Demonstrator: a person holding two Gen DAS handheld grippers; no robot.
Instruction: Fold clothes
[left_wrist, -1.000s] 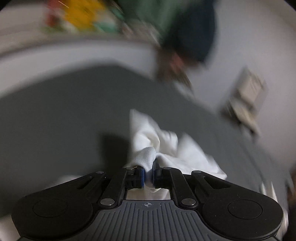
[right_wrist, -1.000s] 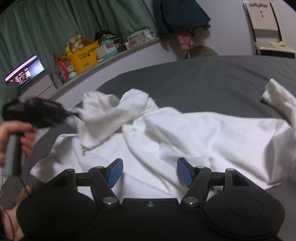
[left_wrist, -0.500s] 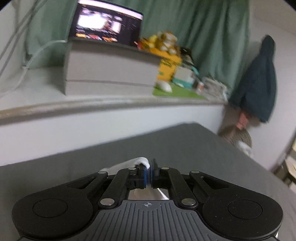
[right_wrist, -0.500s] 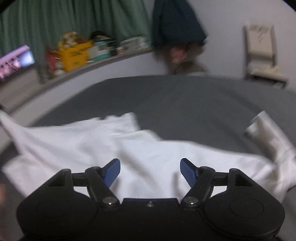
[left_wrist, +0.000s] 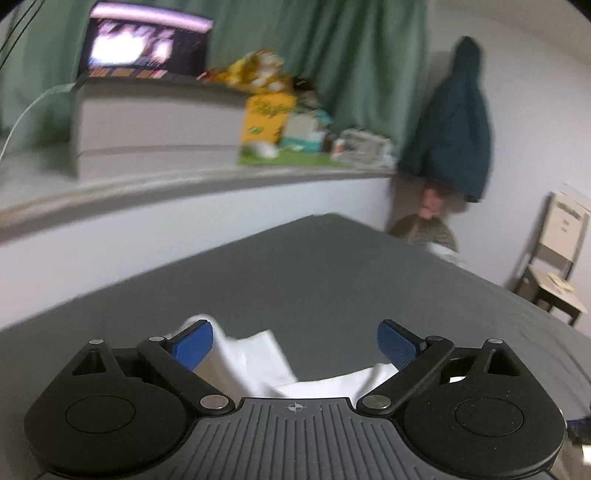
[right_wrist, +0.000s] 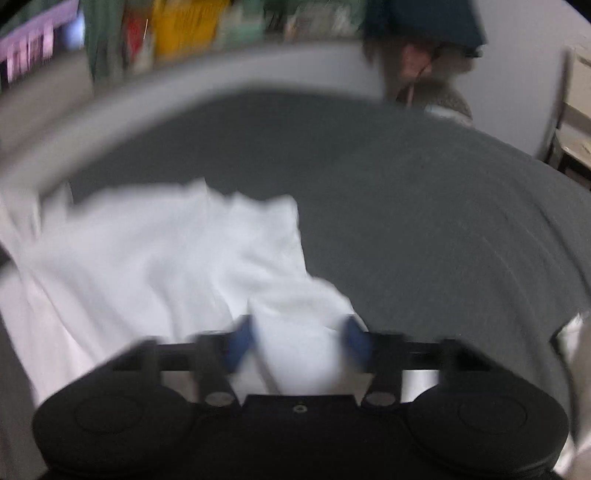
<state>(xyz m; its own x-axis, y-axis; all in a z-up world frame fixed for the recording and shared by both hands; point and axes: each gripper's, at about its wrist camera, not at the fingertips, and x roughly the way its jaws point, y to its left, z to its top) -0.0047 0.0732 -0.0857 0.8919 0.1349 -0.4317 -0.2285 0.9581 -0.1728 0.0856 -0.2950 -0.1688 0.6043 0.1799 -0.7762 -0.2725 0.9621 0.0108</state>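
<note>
A white garment (right_wrist: 155, 251) lies crumpled on the dark grey bed (right_wrist: 406, 206). In the right wrist view, which is blurred by motion, my right gripper (right_wrist: 297, 341) is open with a raised fold of the white cloth between its blue pads (right_wrist: 240, 341). In the left wrist view my left gripper (left_wrist: 295, 343) is wide open and empty, just above an edge of the white garment (left_wrist: 258, 362) on the grey bed (left_wrist: 332, 277).
A grey ledge (left_wrist: 184, 177) runs behind the bed with a lit laptop (left_wrist: 144, 48), a yellow box (left_wrist: 266, 118) and clutter. A dark coat (left_wrist: 454, 125) hangs on the wall. A wooden chair (left_wrist: 554, 266) stands at the right.
My left gripper was shut on the white cloth and has opened and let it go. My right gripper has moved fast over the garment, with a fold now between its pads.
</note>
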